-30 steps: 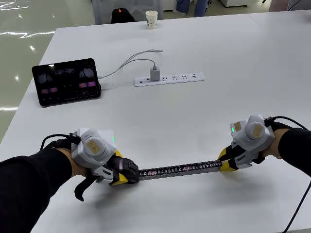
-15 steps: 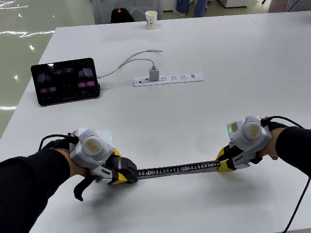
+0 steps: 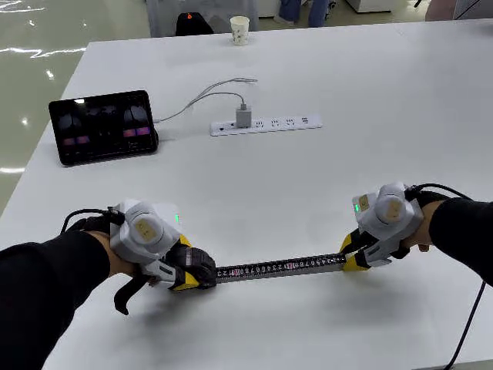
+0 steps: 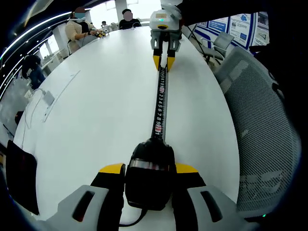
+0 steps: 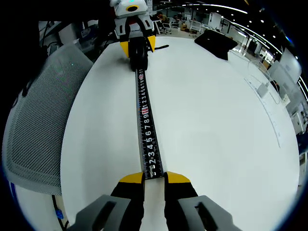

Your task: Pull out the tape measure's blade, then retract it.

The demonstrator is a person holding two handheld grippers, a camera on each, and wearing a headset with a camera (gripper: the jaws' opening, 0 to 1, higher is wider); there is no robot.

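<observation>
1. While its drawn length reads much the same as a second ago, the dark, white-numbered metal blade (image 3: 281, 268) has slid slightly toward the person's left, together with both grippers, the right one moving the more. Judgement: the pull-out is complete, and the retraction is at its very start or about to begin.
2. Blade, position: stretched straight and low over the white tabletop (image 3: 308, 177), near its front edge; whether it touches the surface cannot be told. In the right gripper view the blade (image 5: 146, 130) shows its lowest numerals at that view's own jaws. In the left gripper view the blade (image 4: 160, 101) runs away toward the far gripper.
3. Black rubber-clad tape measure case (image 3: 199, 268): sits at the blade's left end, with the mouth pointing outward along the jaws. The case (image 4: 150, 173) is held between the yellow-tipped jaws of the left gripper (image 4: 149, 168), which are closed against its two sides.
4. Right gripper (image 5: 154, 178): jaws narrow, pinching the blade's tip, which ends just between the yellow pads. In the head view the right gripper (image 3: 350, 254) stands well apart from the left gripper (image 3: 187, 264), with the blade spanning the gap.
5. Surroundings, all well apart from the work:
   - black tablet (image 3: 102, 127);
   - white power strip (image 3: 266, 123) with a charger plugged in;
   - paper cup (image 3: 240, 29) at the far edge.
</observation>
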